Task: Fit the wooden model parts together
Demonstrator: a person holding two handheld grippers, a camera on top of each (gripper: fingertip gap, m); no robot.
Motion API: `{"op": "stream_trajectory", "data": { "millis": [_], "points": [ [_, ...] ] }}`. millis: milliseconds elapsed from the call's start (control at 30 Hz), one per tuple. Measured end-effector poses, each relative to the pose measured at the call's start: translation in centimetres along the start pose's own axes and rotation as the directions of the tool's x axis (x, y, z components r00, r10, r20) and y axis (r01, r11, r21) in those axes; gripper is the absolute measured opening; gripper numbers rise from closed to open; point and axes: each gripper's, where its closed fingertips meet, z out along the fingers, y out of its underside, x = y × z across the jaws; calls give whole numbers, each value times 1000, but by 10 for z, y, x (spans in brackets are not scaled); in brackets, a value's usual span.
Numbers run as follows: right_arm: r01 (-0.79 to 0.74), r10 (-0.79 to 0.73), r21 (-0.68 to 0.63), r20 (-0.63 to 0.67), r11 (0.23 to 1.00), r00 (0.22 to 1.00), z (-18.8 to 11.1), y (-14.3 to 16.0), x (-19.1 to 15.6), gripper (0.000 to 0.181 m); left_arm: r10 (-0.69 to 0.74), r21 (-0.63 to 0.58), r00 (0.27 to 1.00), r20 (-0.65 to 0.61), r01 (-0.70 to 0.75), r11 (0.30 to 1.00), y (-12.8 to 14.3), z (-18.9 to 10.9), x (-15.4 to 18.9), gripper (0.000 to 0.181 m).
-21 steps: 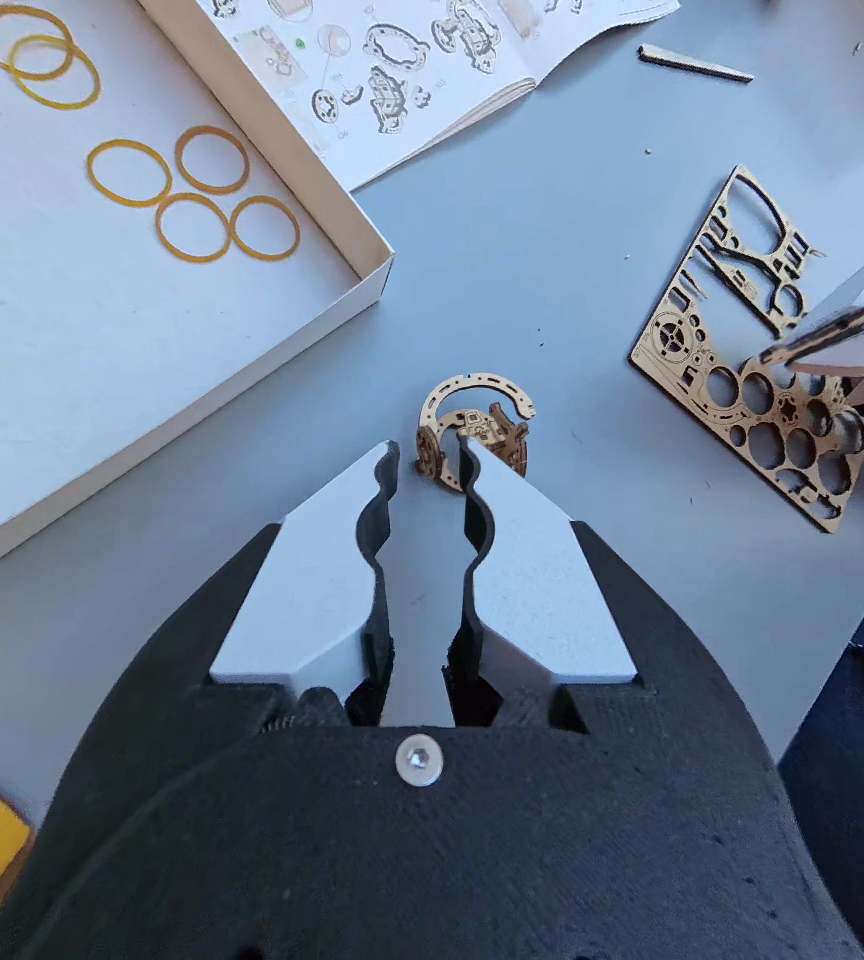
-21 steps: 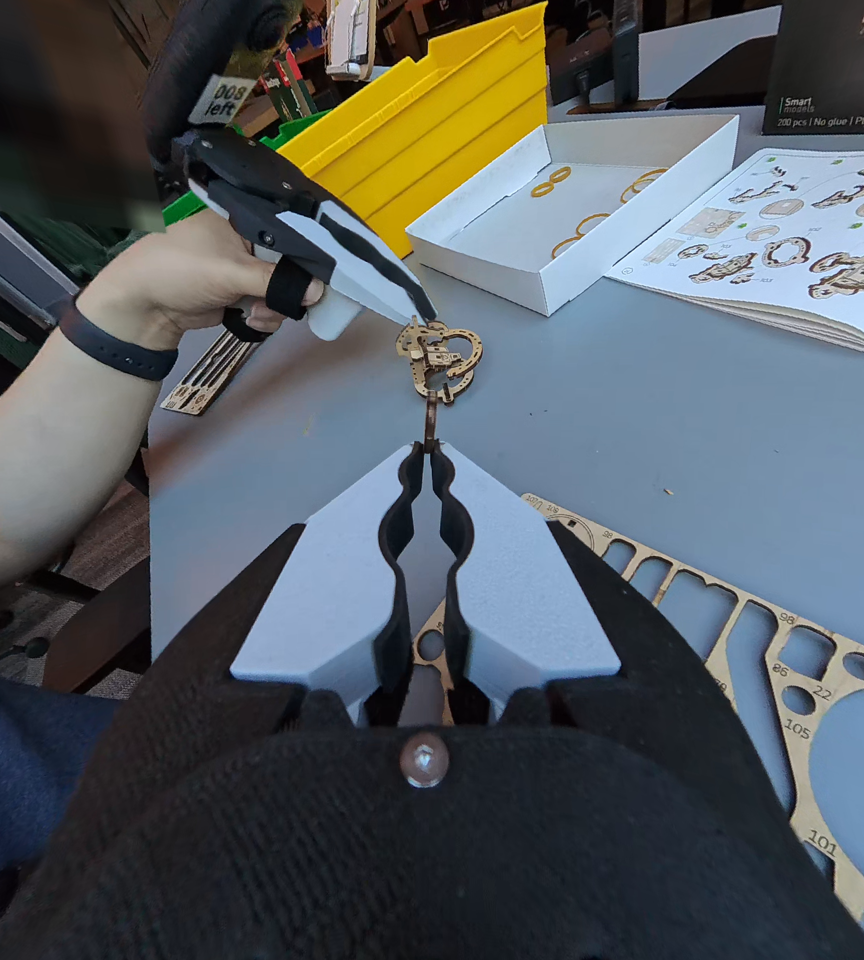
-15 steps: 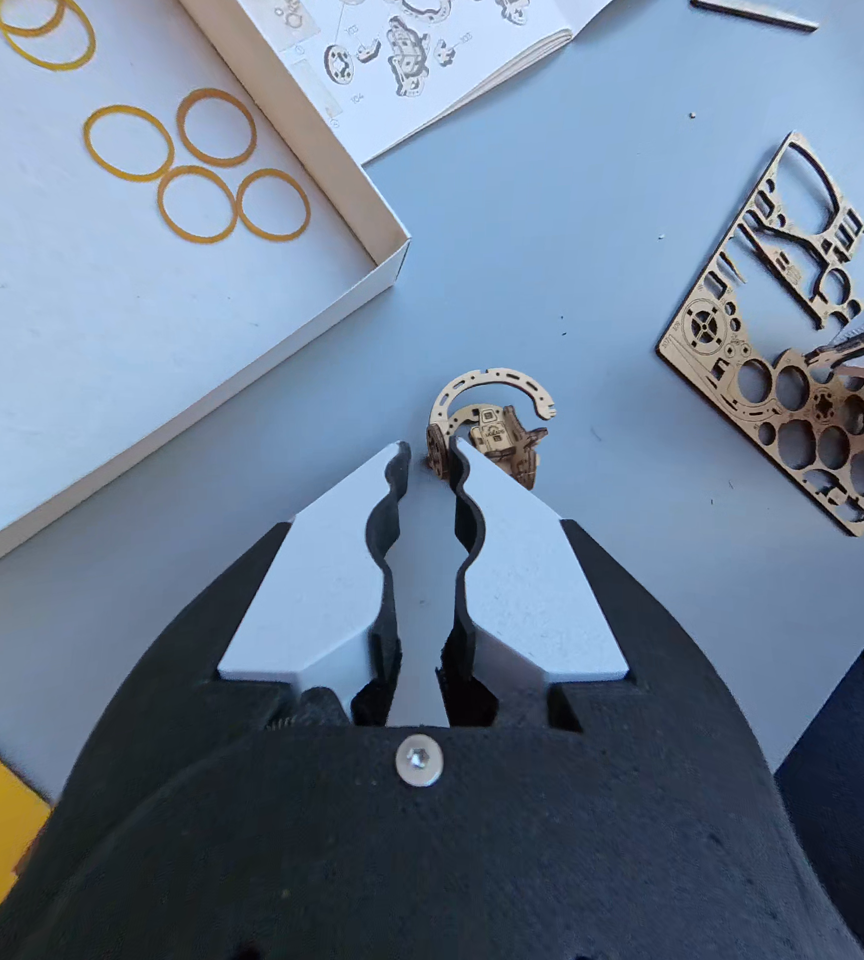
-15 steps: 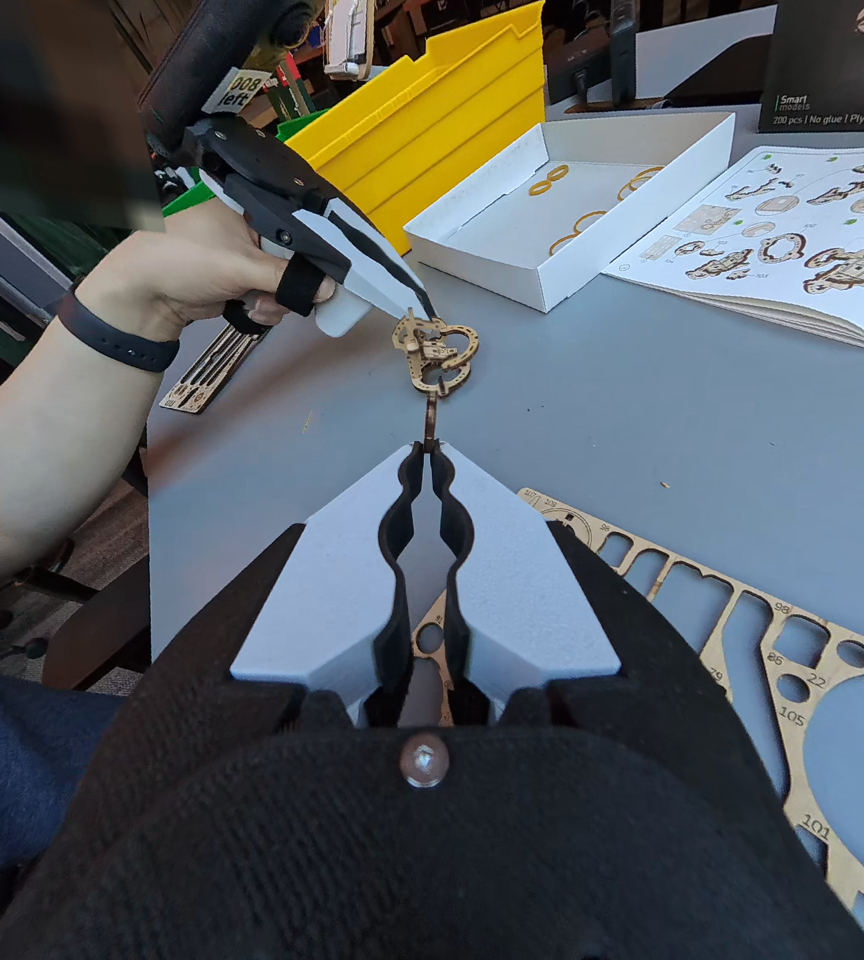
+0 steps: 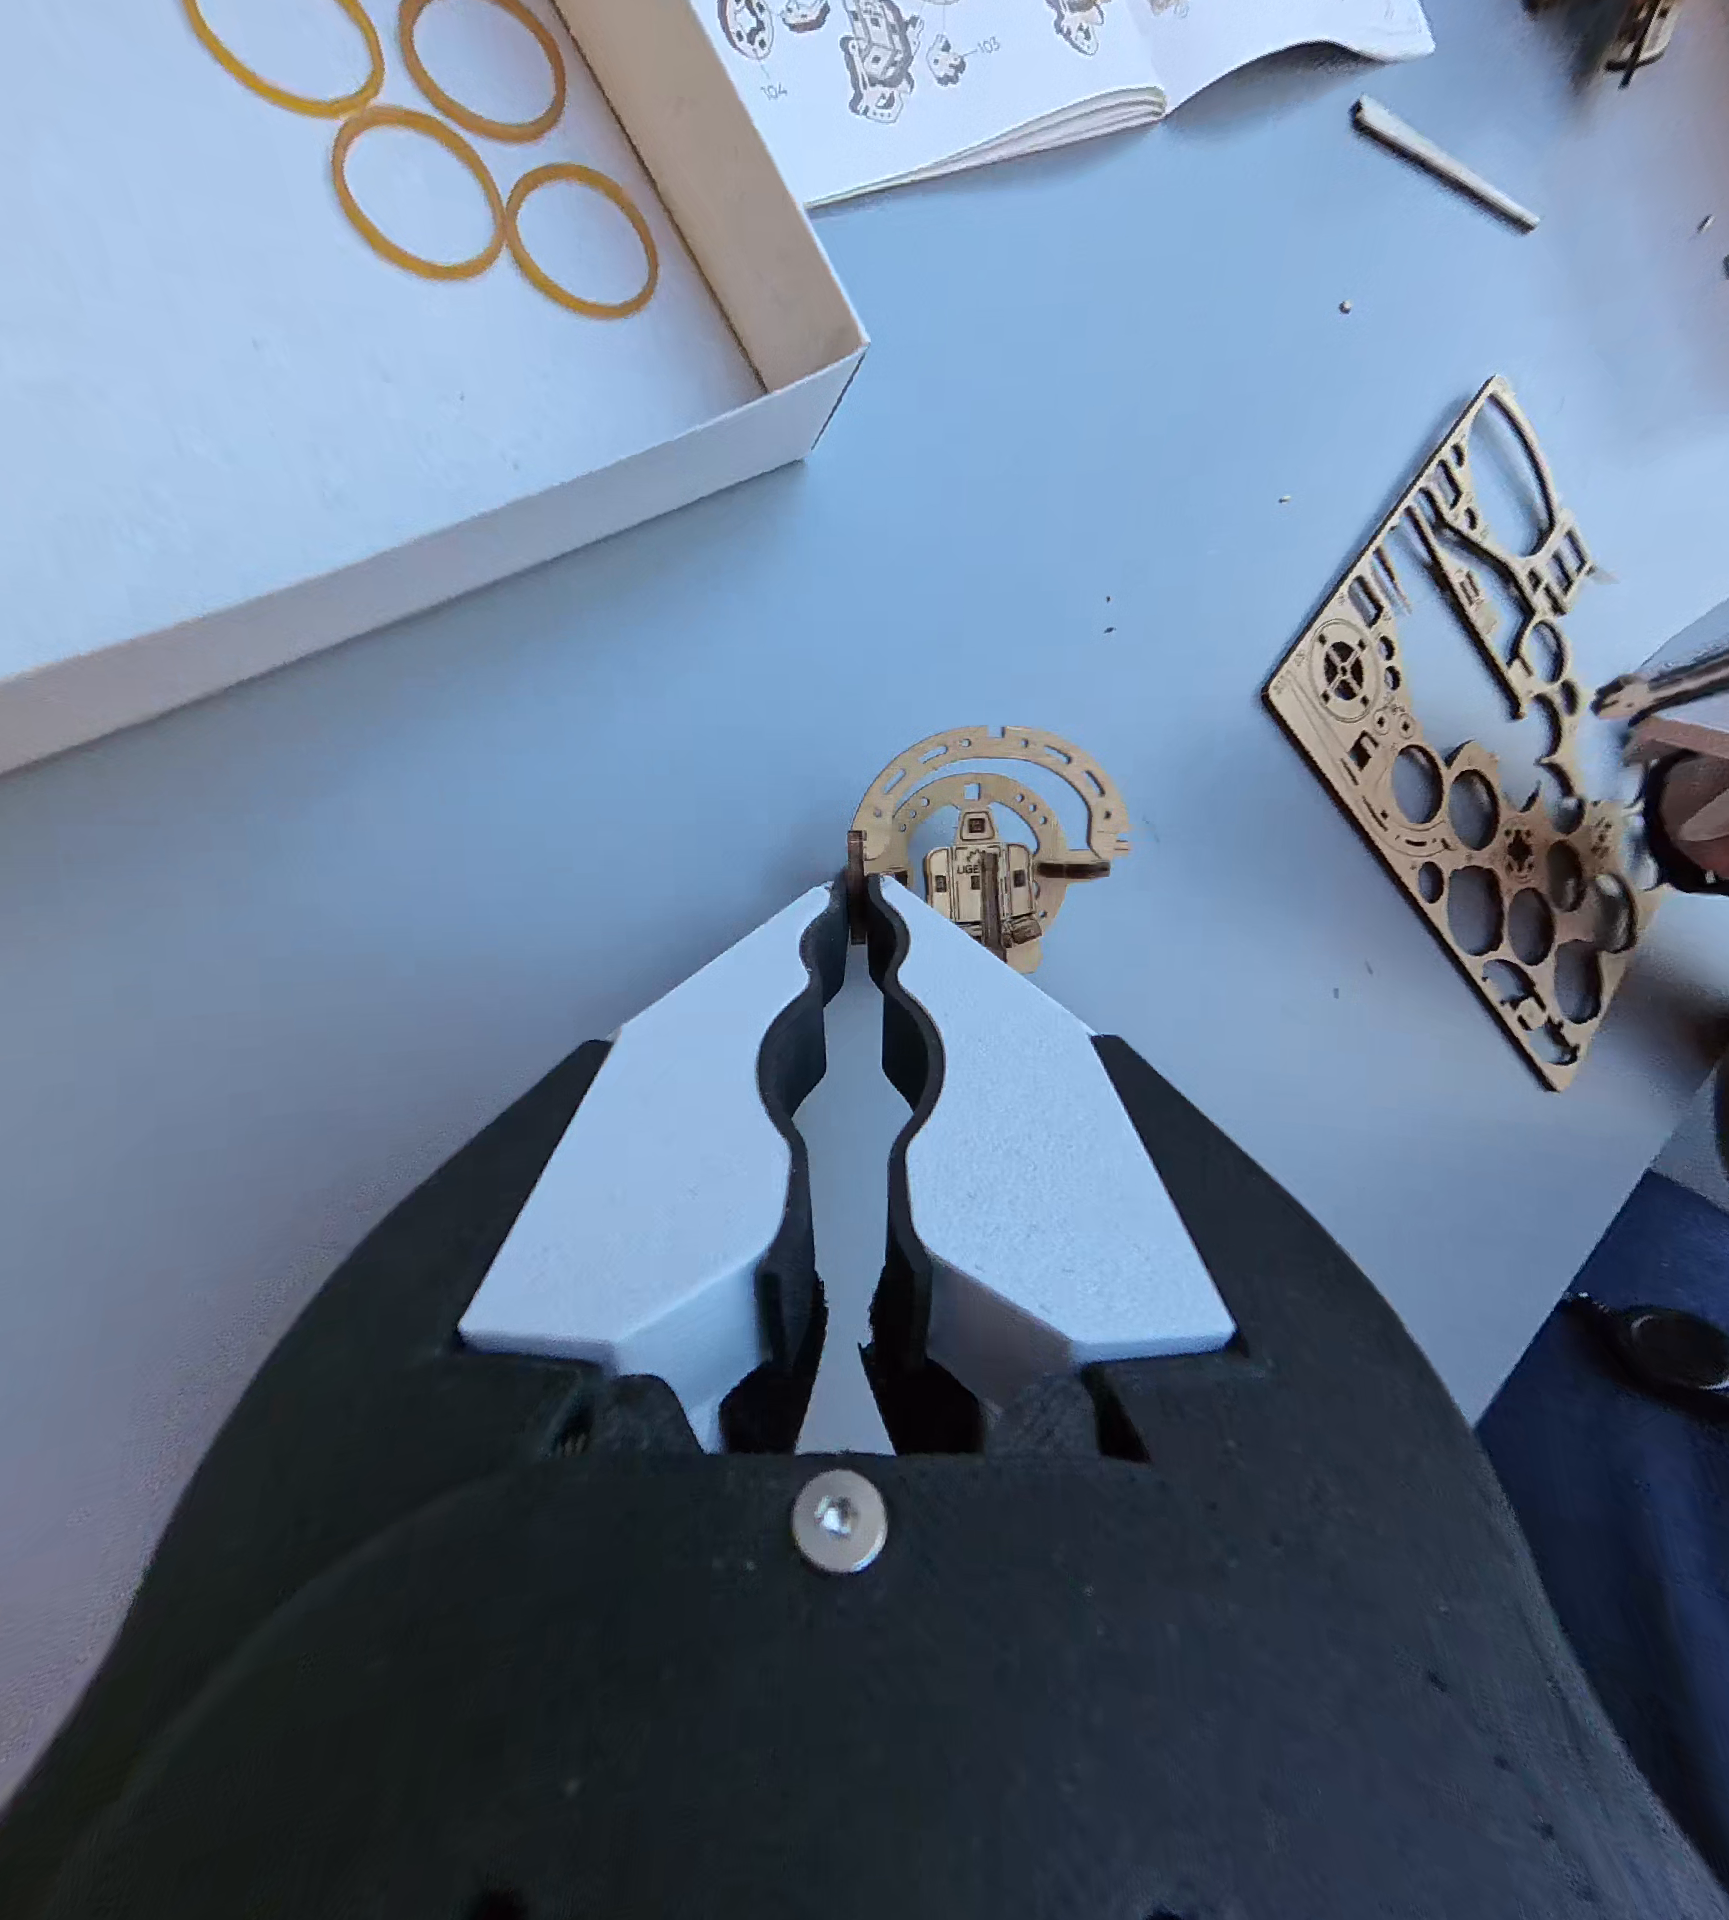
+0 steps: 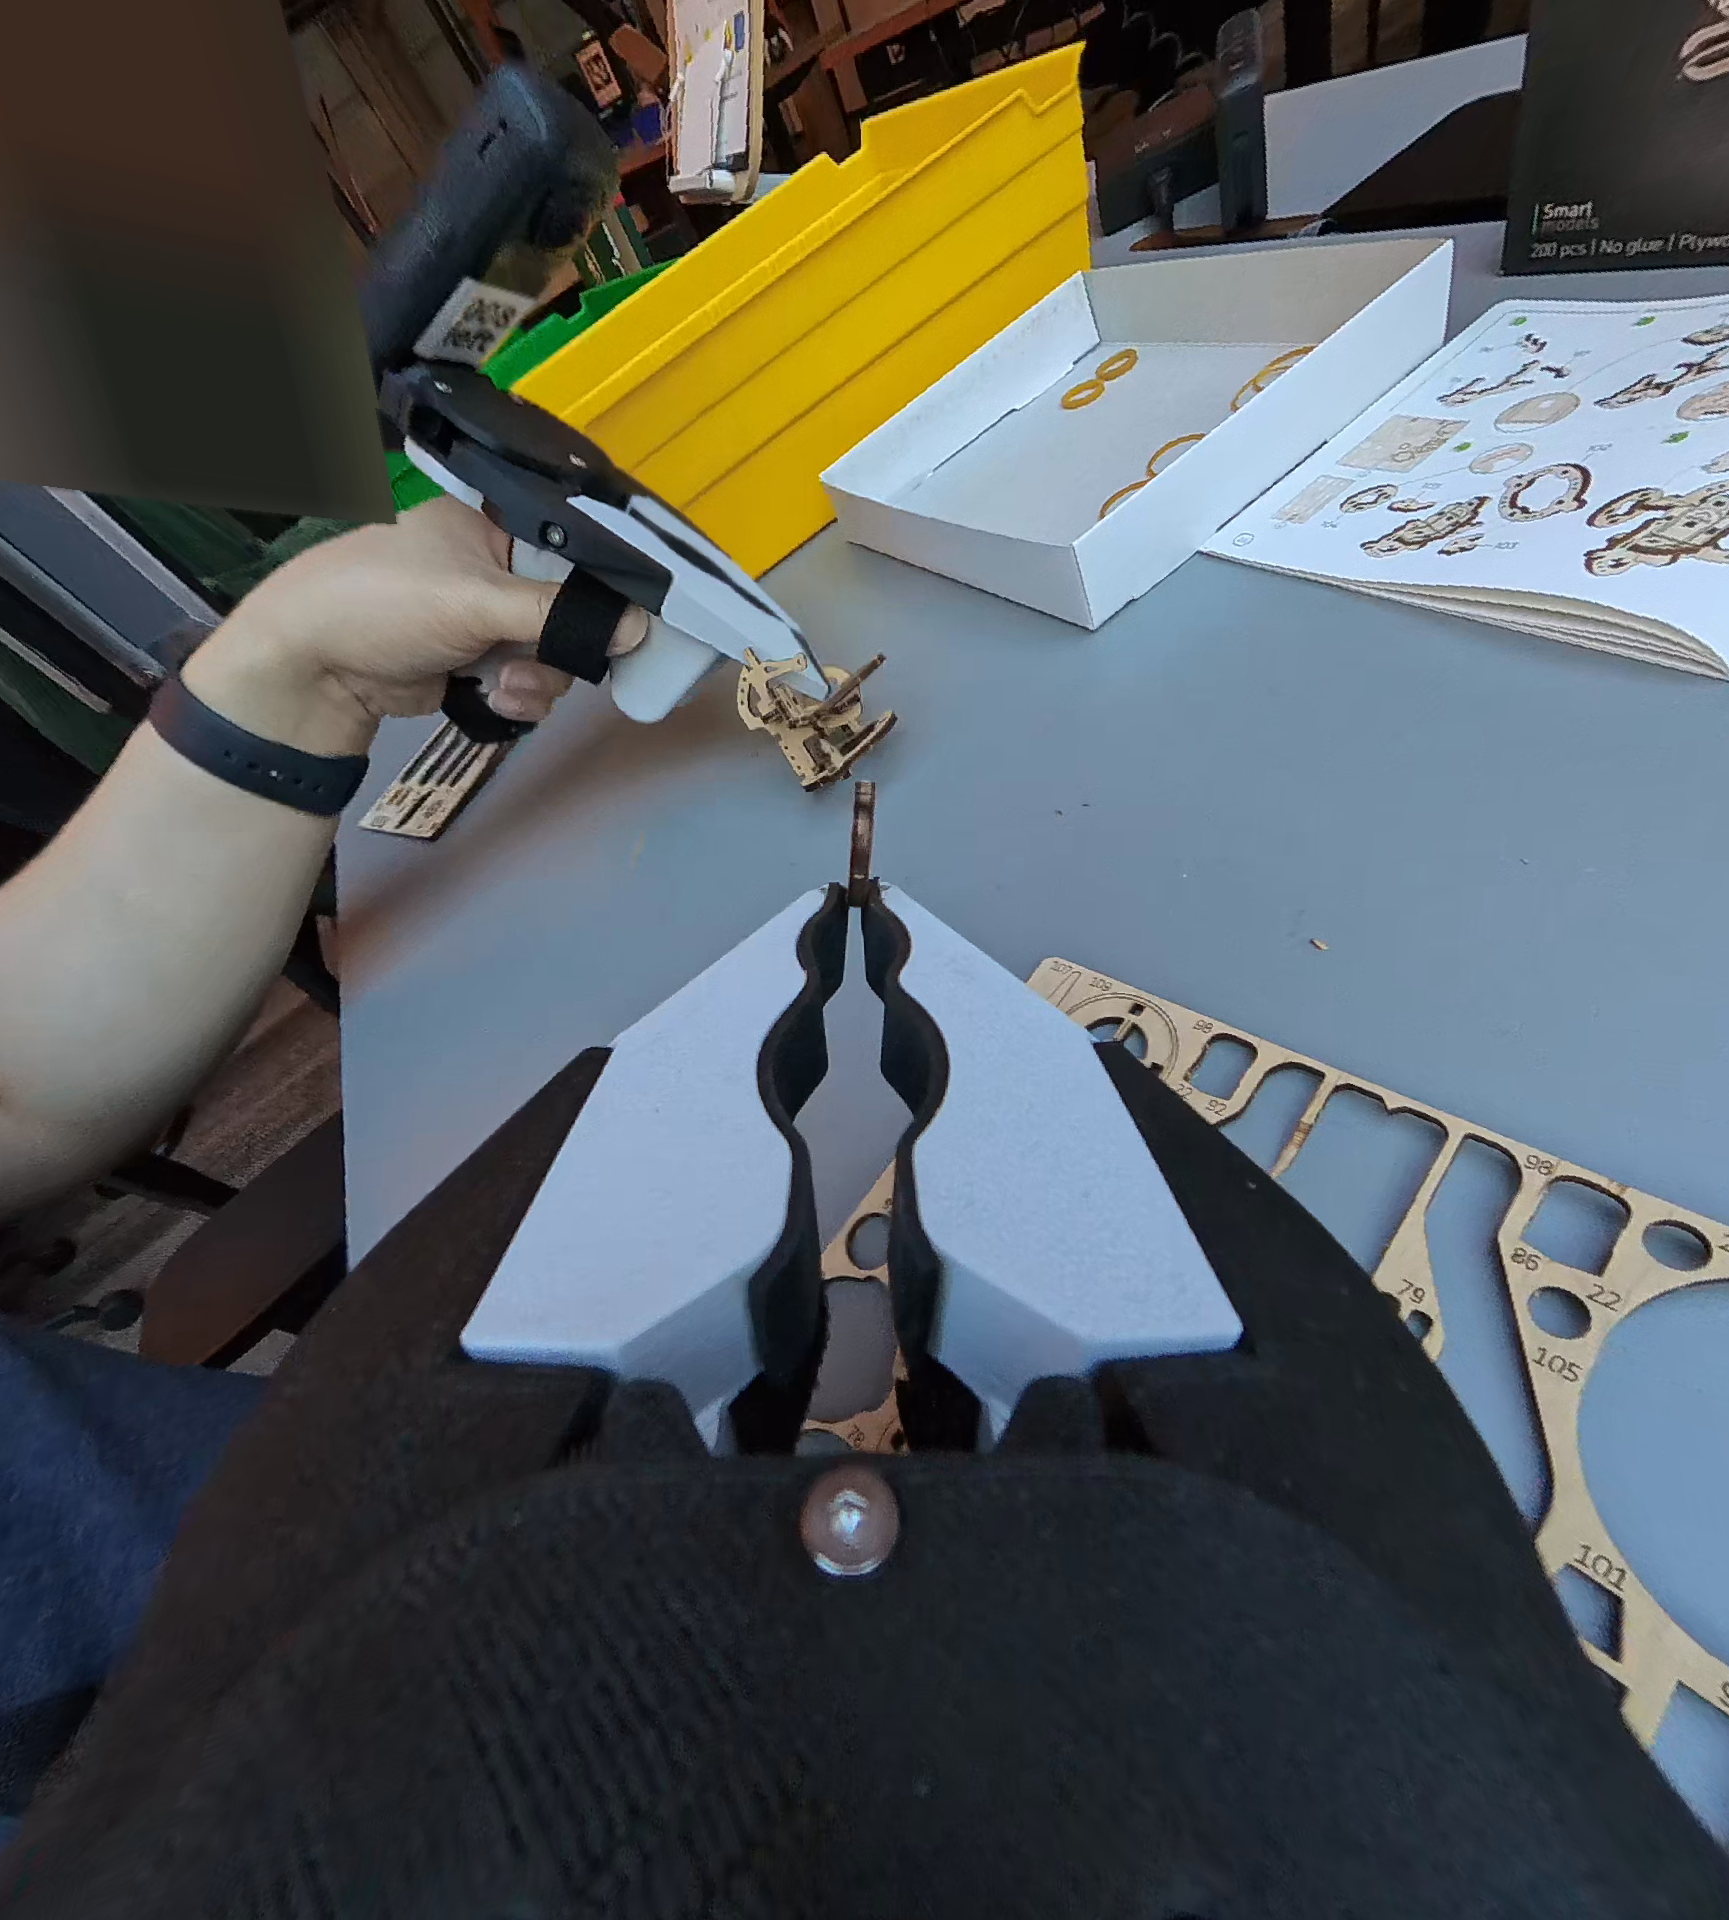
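Sub-assembly was tilted flatter, clamped by left gripper at 11 o'clock from right gripper, which was closed on small part; mating likely next.

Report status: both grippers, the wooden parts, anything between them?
Left gripper shut on wooden assembly, held at its edge. Right gripper shut on small wooden piece, apart from the assembly. Gap between them looks clear; punched sheet lies beside.

Four rubber bands are counted in one white box; two tongs, one booklet.
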Motion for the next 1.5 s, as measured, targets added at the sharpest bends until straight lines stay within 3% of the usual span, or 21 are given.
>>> {"op": "stream_trajectory", "data": {
  "millis": [33, 167, 267, 567, 667, 733, 800, 867, 967, 1167, 1267, 1500],
  "points": [
    [-21, 21, 8, 18, 1000, 1000, -1, -1, -1, 1, -26, 13, 1000, -18, 26, 1000, 2, -1, 1, 1],
    [-165, 158, 43, 136, 985, 978, -6, -7, -6, 1, -87, 81, 995, -39, 90, 993, 4, -4, 0, 1],
    [-261, 246, 50, 205, 964, 947, -8, -9, -7, 1, -132, 61, 990, -41, 135, 989, 10, -7, 1, 1],
    [-297, 279, 47, 230, 954, 932, -15, -7, -7, 1, -123, 120, 992, -29, 126, 985, 6, -23, 4, 15],
    [-324, 298, 59, 266, 944, 917, -19, -11, -12, 1, -88, 214, 996, 24, 81, 973, -4, -41, 1, 16],
    [-387, 339, 78, 347, 919, 875, -25, -19, -22, 1, -13, 321, 999, 32, 3, 947, -13, -59, 20, 16],
    [-452, 365, 100, 449, 886, 816, -32, -30, -36, 1, 61, 442, 993, -105, -9, 897, -24, -72, 71, 20],
    [-498, 375, 102, 535, 861, 757, -35, -37, -51, 1, 169, 547, 934, -313, 32, 837, -30, -82, 135, 22],
    [-501, 365, 70, 600, 862, 712, -32, -38, -70, 1, 238, 597, 889, -391, 48, 801, -28, -73, 181, 24],
    [-444, 299, 97, 611, 891, 733, -34, -38, -87, 1, 213, 534, 816, -538, 134, 835, -19, -58, 205, 24],
    [-407, 266, 119, 589, 906, 764, -36, -34, -88, 1, 214, 494, 758, -616, 160, 855, -13, -57, 215, 8],
    [-359, 240, 121, 548, 925, 802, -33, -25, -87, 1, 200, 484, 743, -639, 185, 856, -11, -46, 215, 0]
  ]
}}
